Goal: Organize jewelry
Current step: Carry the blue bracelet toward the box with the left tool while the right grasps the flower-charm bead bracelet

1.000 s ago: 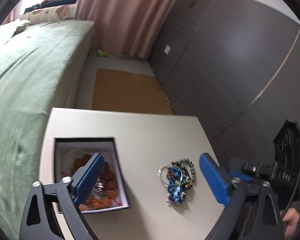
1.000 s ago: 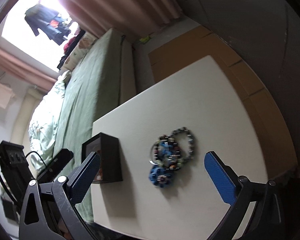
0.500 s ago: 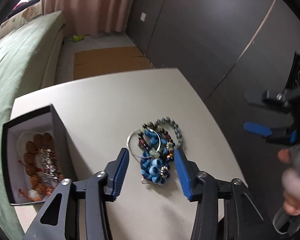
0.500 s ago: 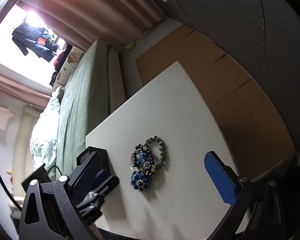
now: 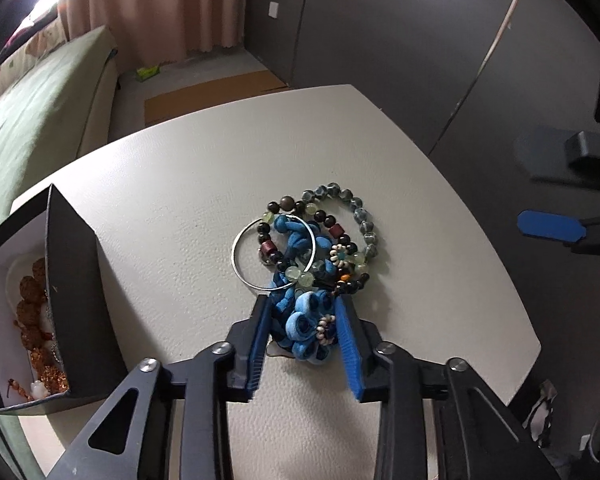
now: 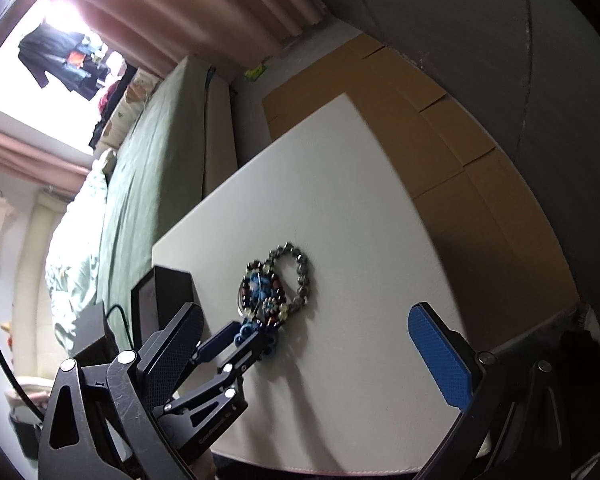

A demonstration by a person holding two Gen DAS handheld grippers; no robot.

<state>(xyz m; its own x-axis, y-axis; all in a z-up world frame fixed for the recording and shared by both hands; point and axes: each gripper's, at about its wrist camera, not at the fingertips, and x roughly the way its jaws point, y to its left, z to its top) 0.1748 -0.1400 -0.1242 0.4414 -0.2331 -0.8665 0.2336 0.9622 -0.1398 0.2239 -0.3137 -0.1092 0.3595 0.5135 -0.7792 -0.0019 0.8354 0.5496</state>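
Note:
A tangle of jewelry lies on the white table [image 5: 180, 168]: a blue fabric flower piece [image 5: 308, 326], a silver bangle [image 5: 240, 240], a grey bead bracelet [image 5: 360, 216] and a dark mixed-bead bracelet [image 5: 268, 246]. My left gripper [image 5: 303, 334] points steeply down with its jaws closing. The blue flower sits between its pads, which are almost touching it on both sides. The right wrist view shows the left gripper [image 6: 246, 334] at the near end of the pile [image 6: 278, 284]. My right gripper [image 6: 308, 352] hangs wide open above the table's near edge, holding nothing.
A black box [image 5: 72, 280] with a white inside stands at the table's left and holds brown beaded jewelry [image 5: 32, 300]. A green bed [image 5: 32, 112] runs along the left. Cardboard [image 5: 220, 88] covers the floor beyond the table. Dark wardrobe doors [image 5: 380, 40] close off the right.
The left gripper came down from beside the box onto the pile. Its jaws narrowed from wide to just around the blue flower. The right gripper sank a little, still wide open.

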